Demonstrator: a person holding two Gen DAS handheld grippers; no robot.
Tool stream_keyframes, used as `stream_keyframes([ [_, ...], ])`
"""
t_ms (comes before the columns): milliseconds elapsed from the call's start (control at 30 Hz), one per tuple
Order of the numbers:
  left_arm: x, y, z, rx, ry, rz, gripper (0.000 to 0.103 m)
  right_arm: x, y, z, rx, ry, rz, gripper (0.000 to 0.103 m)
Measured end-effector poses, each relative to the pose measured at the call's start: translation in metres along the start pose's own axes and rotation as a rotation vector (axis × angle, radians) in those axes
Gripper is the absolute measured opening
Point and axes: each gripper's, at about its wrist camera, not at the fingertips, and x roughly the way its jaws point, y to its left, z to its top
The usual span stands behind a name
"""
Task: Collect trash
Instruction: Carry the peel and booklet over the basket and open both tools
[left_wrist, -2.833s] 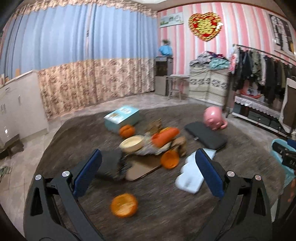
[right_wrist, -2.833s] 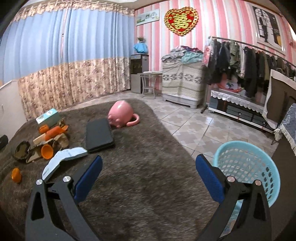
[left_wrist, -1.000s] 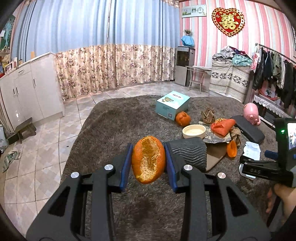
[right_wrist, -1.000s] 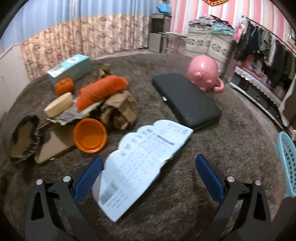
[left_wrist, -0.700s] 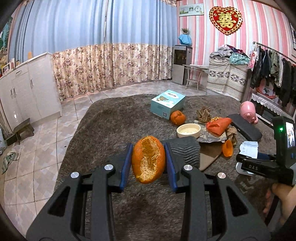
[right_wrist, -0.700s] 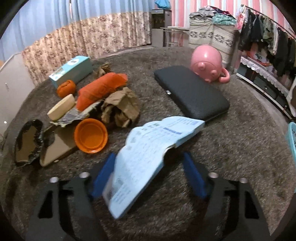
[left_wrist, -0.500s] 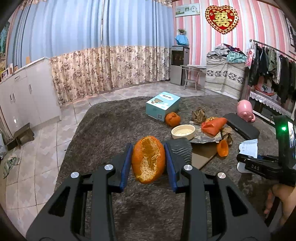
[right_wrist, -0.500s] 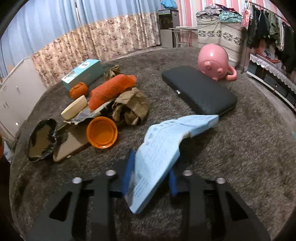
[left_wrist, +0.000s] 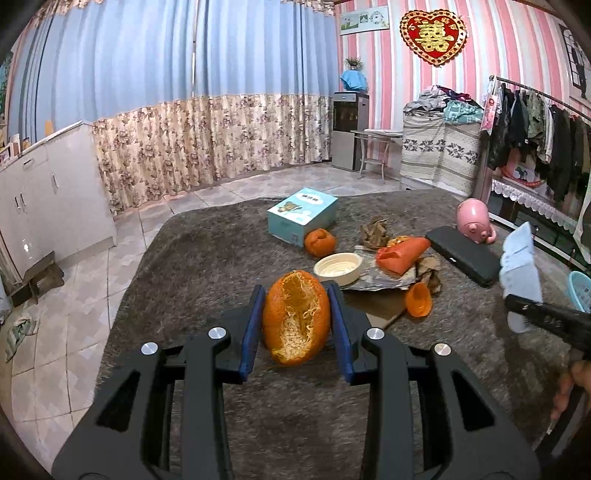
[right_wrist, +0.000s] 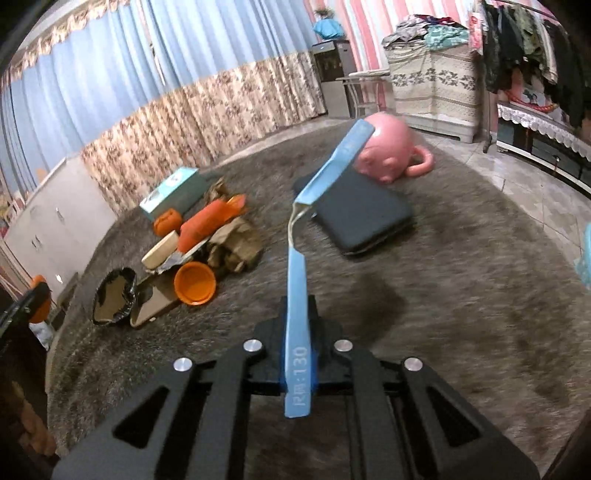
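Right claw (right_wrist: 298, 363): just clamped shut on the blue booklet (right_wrist: 301, 280), gripped at one edge, lifted off the rug (right_wrist: 443, 314).
Booklet: looks thin, light, floppy; it sags beyond the pads.
Left claw (left_wrist: 296, 325): squeezing the orange peel (left_wrist: 295, 317), likely soft and crushable, above the rug.
Basket (left_wrist: 580, 290): at the rug's right edge.

— Colours at centre frame?
— Orange peel (left_wrist: 295, 321), pale pith inside, between blue pads (left_wrist: 251, 328). Brown shaggy rug (left_wrist: 207, 251) below.
— Upper left?
— Blue curtains (left_wrist: 147, 62), floral beige hem.
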Motion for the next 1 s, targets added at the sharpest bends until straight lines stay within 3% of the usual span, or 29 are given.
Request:
stream_keyframes([
  [333,0.009,-0.063,0.009,0.062,-0.004,-0.074,0.033,-0.057,-0.087,0.017,0.081,-0.099,-0.08,0.009],
  [533,0.015,-0.113,0.015,0.109,-0.02,-0.142,0.033,-0.093,-0.136,0.02,0.092,-0.148,-0.177,0.009],
  [1000,0.009,-0.286,0.026,0.242,-0.087,-0.406,0.033,-0.156,-0.253,0.004,0.171,-0.186,-0.412,0.009],
])
